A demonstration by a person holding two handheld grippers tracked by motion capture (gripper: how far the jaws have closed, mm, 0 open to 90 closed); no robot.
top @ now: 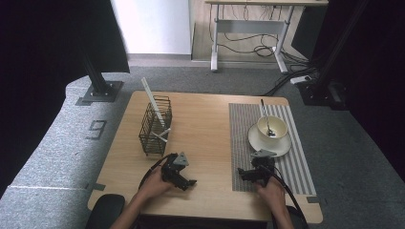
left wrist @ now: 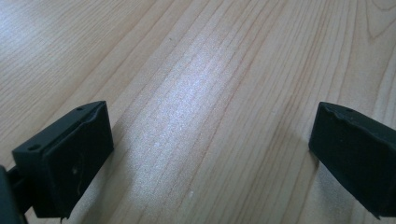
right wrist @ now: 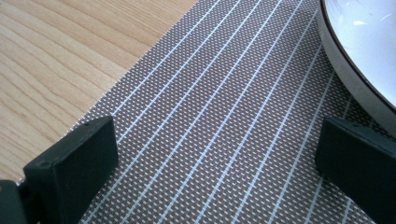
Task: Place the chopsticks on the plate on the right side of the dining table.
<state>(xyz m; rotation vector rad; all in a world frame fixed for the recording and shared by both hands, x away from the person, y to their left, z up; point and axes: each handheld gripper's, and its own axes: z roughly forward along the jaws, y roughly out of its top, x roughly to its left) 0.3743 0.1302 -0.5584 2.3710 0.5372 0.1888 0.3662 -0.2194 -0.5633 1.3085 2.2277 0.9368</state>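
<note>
From above, the left gripper [top: 185,180] is resting on the bare table [top: 205,143] and the right gripper [top: 249,174] on the striped mat [top: 296,162], just short of the saucer [top: 269,141] bearing a cup [top: 272,127] and spoon [top: 265,118]. The left gripper view is showing jaws spread wide over wood grain, gripping nothing. The right gripper view is showing jaws equally wide and empty over the mat, the saucer's rim [right wrist: 359,56] cut off at the corner.

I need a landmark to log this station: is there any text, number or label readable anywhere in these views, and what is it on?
"9": a dark numeral marked on the grey carpet floor, left of the light wooden table.
No other writing is visible.
</note>
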